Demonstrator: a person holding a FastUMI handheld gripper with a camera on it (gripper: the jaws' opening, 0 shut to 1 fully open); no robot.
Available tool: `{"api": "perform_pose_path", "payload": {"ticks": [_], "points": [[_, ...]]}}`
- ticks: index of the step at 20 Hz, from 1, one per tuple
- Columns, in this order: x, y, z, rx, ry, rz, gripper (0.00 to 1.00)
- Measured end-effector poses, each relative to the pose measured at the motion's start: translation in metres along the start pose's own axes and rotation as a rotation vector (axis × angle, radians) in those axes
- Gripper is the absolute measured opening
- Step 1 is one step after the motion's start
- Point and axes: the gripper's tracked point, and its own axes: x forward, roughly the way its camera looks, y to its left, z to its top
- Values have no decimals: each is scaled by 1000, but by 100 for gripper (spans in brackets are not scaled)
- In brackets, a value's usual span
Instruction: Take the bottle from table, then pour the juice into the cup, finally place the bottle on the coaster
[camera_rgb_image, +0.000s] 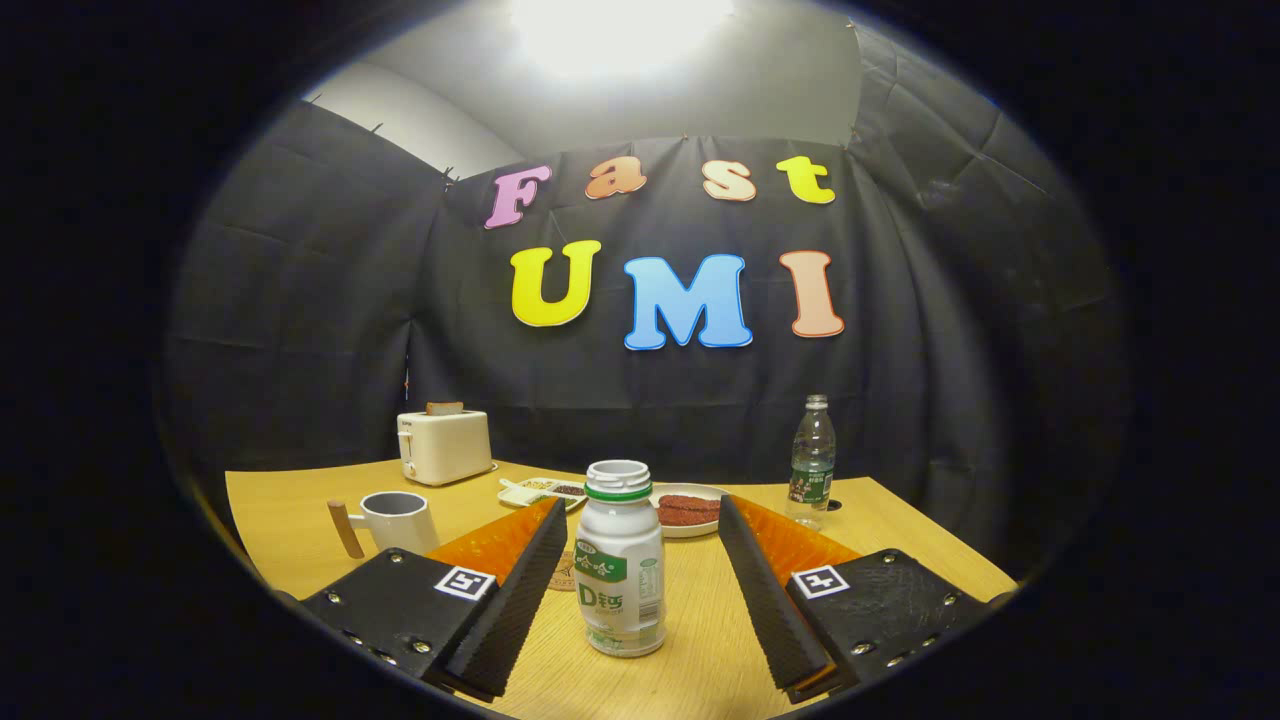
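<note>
One white bottle stood uncapped between the wide-open fingers, untouched; one cup and one coaster sat beyond.

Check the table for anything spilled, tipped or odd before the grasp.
Nothing stands out. The white juice bottle stands upright, uncapped, between the open gripper's fingers, untouched. The mug, toaster and water bottle stand upright; no spill on the table.

bottle between hand-held gripper fingers, untouched | cup left | toaster behind
</note>
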Motion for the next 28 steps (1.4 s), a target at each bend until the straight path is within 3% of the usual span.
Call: {"api": "perform_pose_path", "payload": {"ticks": [17,20,28], "points": [[33,10,-71,1,162,-77,92],[37,8,-73,0,188,-100,71],[38,16,-65,-270,198,-118,67]]}}
